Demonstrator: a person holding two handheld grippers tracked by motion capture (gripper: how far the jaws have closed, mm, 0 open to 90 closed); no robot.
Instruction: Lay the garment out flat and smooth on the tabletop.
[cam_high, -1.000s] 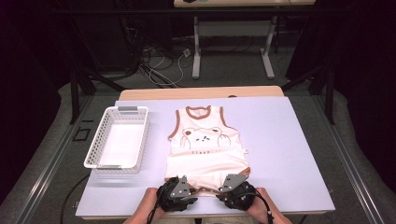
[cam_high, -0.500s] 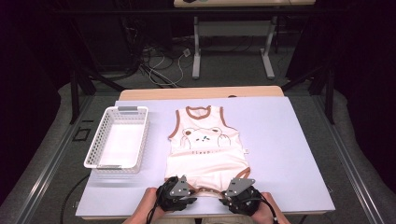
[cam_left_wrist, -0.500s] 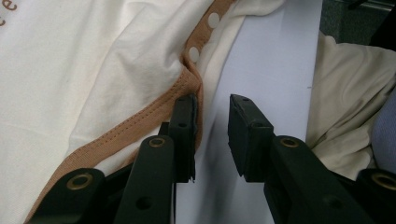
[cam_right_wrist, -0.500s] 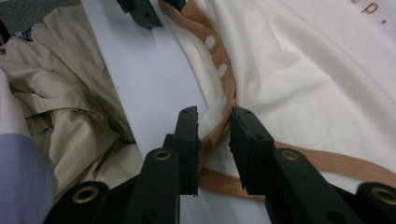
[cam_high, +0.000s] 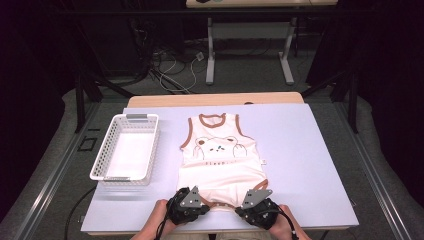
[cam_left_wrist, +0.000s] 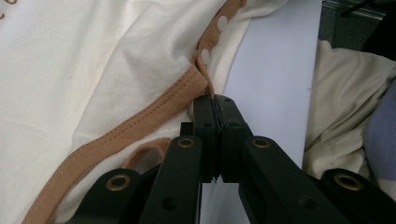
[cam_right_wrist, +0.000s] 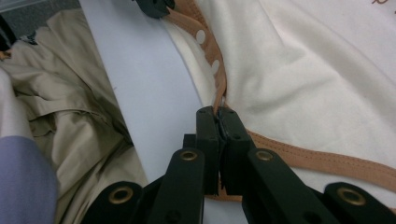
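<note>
While both hands rest low at the near edge of the table (cam_high: 320, 165), the left tongs (cam_left_wrist: 216, 100) pinch the brown trim at the bottom left corner of the baby bodysuit (cam_high: 220, 160), and the right tongs (cam_right_wrist: 218, 112) pinch the trim at its bottom right corner. Both pairs have just been closing, with the trim between them, and now press together on it. The bodysuit lies flat, face up, neck away from the person, in the middle of the table. A white basket (cam_high: 102, 167) stands well apart to its left. Since the earlier frames the hands have kept their place.
</note>
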